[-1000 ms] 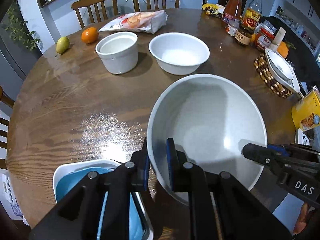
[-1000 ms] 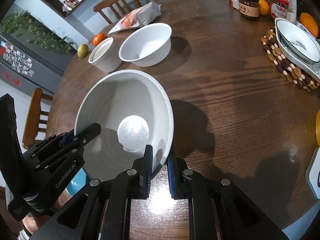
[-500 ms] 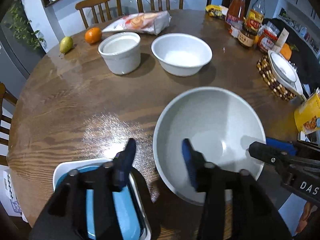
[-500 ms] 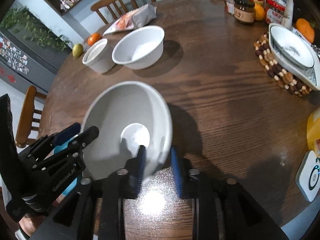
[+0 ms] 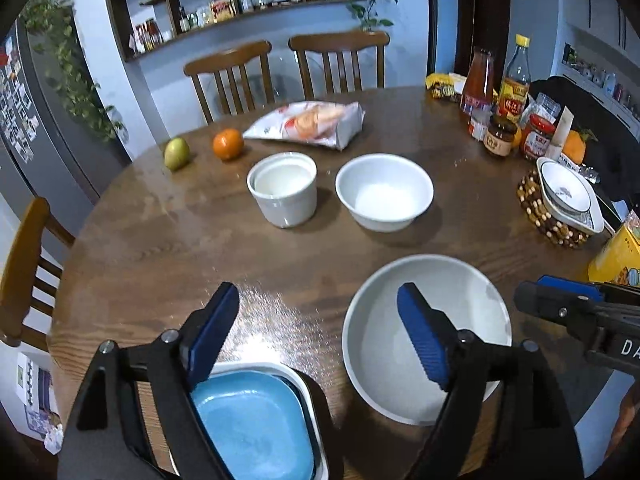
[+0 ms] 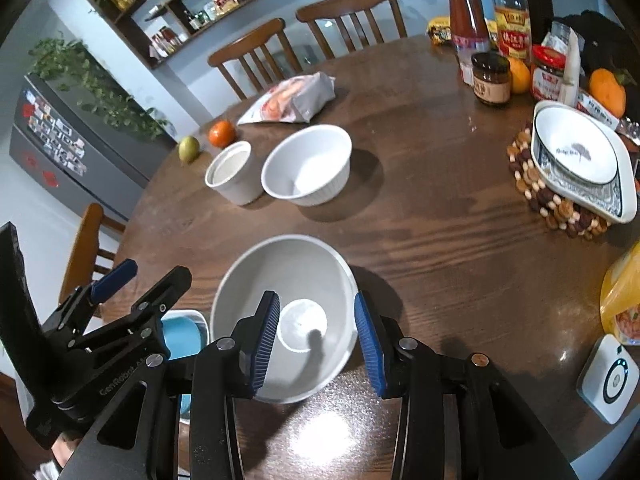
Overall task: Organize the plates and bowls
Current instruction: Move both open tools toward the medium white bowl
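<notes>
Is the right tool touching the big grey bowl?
Apart. In the right wrist view the right tool stands open, both pads raised above the big grey bowl and clear of its rim.

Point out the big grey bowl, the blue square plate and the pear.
big grey bowl (image 6: 304, 272): right wrist view, inner wall.
blue square plate (image 5: 256, 420): left wrist view, flat centre.
pear (image 5: 176, 153): left wrist view, body.

The stacked square blue plate in a white square dish (image 5: 256, 420) is cut by the bottom edge and partly covered by the left gripper's black arms. Shelf jar labels (image 5: 224, 8) are too small to read. The yellow carton (image 5: 618, 258) is cropped at the right edge.
</notes>
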{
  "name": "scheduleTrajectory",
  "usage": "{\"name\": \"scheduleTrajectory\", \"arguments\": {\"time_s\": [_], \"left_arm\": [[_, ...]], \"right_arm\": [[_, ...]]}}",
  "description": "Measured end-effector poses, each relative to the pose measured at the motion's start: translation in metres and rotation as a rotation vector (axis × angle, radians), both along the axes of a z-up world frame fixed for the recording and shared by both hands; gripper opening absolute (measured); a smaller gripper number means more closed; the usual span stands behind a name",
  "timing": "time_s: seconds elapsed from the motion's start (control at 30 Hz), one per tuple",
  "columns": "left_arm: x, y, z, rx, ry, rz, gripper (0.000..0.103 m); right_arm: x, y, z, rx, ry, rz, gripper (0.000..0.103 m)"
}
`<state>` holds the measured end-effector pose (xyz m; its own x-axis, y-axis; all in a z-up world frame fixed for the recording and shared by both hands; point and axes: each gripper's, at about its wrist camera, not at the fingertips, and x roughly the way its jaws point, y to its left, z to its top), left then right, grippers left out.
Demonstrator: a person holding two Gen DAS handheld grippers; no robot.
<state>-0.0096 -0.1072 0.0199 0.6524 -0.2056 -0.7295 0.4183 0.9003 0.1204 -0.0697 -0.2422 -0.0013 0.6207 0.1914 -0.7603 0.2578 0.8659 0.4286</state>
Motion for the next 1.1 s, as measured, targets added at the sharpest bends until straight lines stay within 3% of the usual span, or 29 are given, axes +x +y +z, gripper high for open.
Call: {"name": "scheduleTrajectory", "arguments": {"time_s": [0.13, 0.2, 0.3, 0.57, 0.7, 0.87, 1.0, 1.1], "left_arm": [[0.002, -0.003, 0.007, 0.000, -0.018, 0.000, 0.093], [0.004, -0.005, 0.011, 0.000, -0.028, -0.004, 0.098], [0.007, -0.008, 0.015, -0.004, -0.029, -0.011, 0.101], [0.042, -0.003, 0.019, -0.064, 0.063, 0.022, 0.102], [0.079, 0.005, 0.013, -0.159, 0.187, 0.084, 0.102], [0.113, 0.011, 0.011, -0.220, 0.243, 0.147, 0.101], [0.132, 0.015, 0.001, -0.234, 0.295, 0.194, 0.101], [0.135, 0.003, -0.011, -0.225, 0.334, 0.168, 0.100]], "right_arm": [[0.003, -0.004, 0.008, 0.007, -0.023, 0.000, 0.041], [0.004, -0.005, 0.013, 0.000, -0.032, -0.002, 0.056], [0.008, -0.008, 0.020, -0.029, -0.045, -0.009, 0.069], [0.025, -0.023, 0.033, -0.080, -0.040, -0.029, 0.069], [0.043, -0.034, 0.036, -0.109, -0.026, -0.032, 0.069], [0.069, -0.046, 0.035, -0.098, -0.004, -0.010, 0.069], [0.097, -0.049, 0.025, -0.097, 0.028, 0.016, 0.069], [0.117, -0.050, 0.012, -0.082, 0.055, 0.038, 0.069]]}}
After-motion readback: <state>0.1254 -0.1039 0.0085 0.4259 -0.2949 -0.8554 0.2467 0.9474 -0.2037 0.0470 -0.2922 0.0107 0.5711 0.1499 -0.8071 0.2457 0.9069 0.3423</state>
